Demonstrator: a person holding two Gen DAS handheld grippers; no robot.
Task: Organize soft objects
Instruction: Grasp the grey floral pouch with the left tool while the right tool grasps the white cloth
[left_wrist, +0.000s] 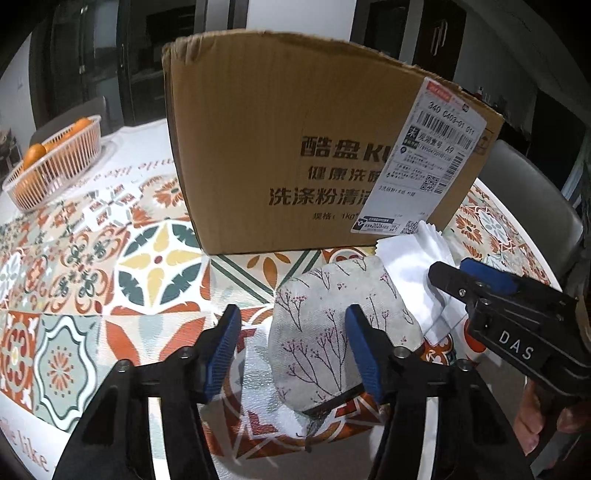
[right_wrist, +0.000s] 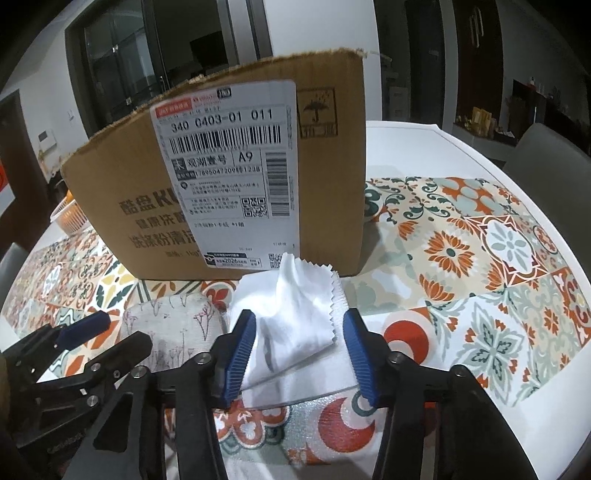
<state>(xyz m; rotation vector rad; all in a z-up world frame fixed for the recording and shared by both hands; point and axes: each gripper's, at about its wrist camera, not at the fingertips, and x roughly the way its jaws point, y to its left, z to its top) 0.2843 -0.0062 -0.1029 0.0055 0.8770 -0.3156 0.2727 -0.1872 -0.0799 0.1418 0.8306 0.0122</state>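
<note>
A grey floral fabric pouch lies on the patterned tablecloth, in front of a tall open cardboard box. My left gripper is open, its jaws on either side of the pouch's left part. A white cloth with zigzag edges lies to the right of the pouch, touching the box. My right gripper is open around the cloth's near part. The right gripper also shows in the left wrist view, over the cloth. The left gripper shows in the right wrist view.
A pink basket with oranges stands at the far left of the table. A white foam sheet lies under the pouch's near end. Grey chairs stand at the table's right edge. The tablecloth extends to the right of the box.
</note>
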